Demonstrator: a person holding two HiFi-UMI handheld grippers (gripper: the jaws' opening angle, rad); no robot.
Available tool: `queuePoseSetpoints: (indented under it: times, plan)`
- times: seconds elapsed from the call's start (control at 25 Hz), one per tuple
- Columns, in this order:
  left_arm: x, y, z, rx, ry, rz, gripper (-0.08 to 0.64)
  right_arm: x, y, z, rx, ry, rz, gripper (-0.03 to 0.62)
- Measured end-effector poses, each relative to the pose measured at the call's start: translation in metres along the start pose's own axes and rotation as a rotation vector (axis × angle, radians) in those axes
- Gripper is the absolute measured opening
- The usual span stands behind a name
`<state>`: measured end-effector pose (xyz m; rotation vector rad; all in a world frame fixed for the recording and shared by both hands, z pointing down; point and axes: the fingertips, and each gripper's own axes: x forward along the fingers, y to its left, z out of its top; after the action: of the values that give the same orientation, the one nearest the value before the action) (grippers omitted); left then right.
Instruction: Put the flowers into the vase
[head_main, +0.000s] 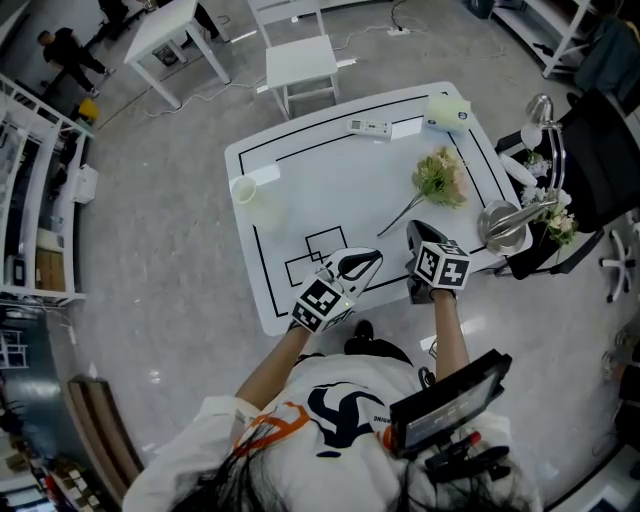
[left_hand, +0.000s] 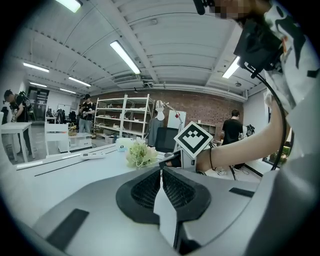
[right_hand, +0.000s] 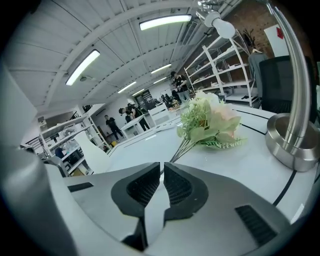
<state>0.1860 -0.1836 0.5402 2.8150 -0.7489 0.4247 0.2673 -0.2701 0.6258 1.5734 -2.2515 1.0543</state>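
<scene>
**A:** What's nearest?

**B:** Both grippers, over the near edge of the table (head_main: 330, 160). The left gripper (head_main: 370, 260) has its jaws pressed together on nothing. The right gripper (head_main: 416, 230) is the same, closed and empty.

**A:** Why is the right one there?

**B:** It points at the stem end of the flowers (head_main: 440, 178). They lie on their side right of centre, stems toward the person. I'd judge the stems are the easy place to pinch, but the jaws must part first.

**A:** And the vase?

**B:** The vase (head_main: 244, 190) stands upright near the left edge, mouth up, well apart from the flowers. That probably means a carry across the table. The lamp (head_main: 503, 225) sits just right of the stems and is worth avoiding.
</scene>
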Motion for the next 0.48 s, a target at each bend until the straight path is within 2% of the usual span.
queuePoseSetpoints:
  times: [0.32, 0.48]
  plan:
    - [0.014, 0.017, 0.007, -0.018, -0.008, 0.015, 0.011, 0.027, -0.021, 0.008, 0.050, 0.025, -0.048, 0.083]
    - [0.017, 0.021, 0.007, -0.017, -0.004, 0.022, 0.011, 0.036, -0.026, 0.018, 0.131, 0.049, -0.072, 0.200]
